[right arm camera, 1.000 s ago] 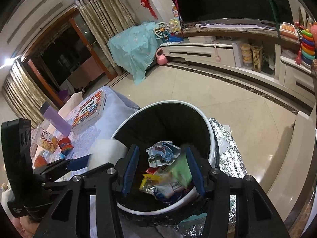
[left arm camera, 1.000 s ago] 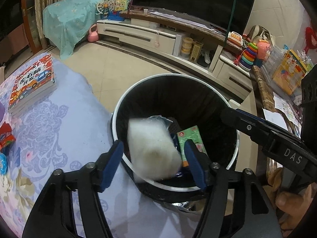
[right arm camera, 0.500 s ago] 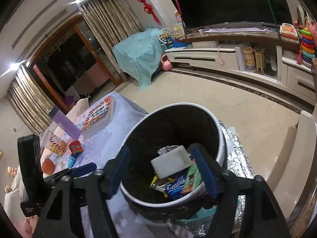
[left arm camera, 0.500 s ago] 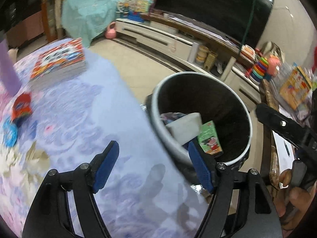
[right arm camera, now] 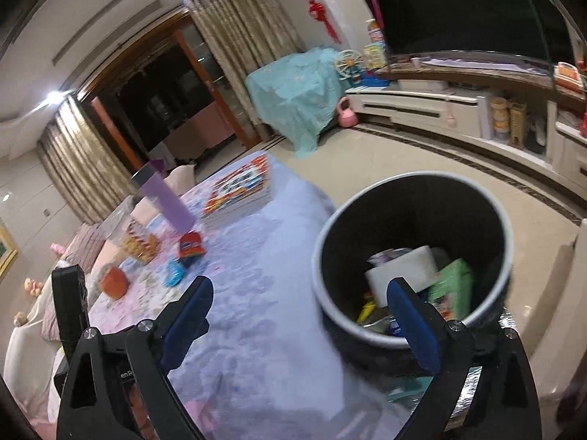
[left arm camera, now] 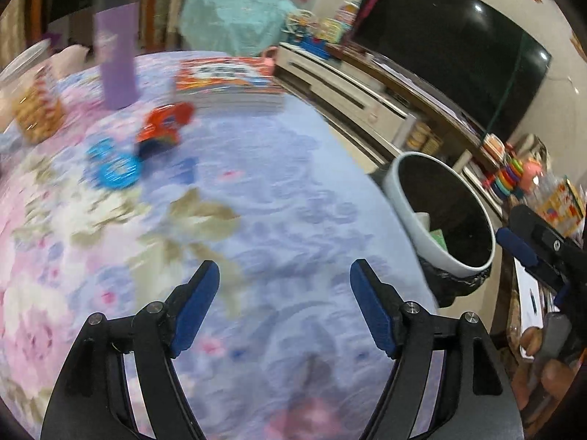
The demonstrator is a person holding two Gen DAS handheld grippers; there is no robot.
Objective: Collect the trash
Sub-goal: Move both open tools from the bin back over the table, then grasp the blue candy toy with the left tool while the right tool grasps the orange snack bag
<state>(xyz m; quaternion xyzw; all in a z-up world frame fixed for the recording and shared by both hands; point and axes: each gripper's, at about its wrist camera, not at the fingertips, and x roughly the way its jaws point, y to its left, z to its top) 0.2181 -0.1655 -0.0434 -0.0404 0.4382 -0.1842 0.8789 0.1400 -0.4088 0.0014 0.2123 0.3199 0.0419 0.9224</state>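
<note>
Both grippers are empty: left gripper holds wide, right gripper is opening wider. The red snack wrapper lies near the table's far edge; probably light and crinkly, so pinch its middle.

Both wrist cams angled down, close over floral tablecloth; left faces table, right faces trash bin; both share bin, books.

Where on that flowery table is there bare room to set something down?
The wide stretch of floral tablecloth between the red wrapper and the round black bin lies bare. The far end is crowded: purple bottle, stacked books, blue wrapper.
</note>
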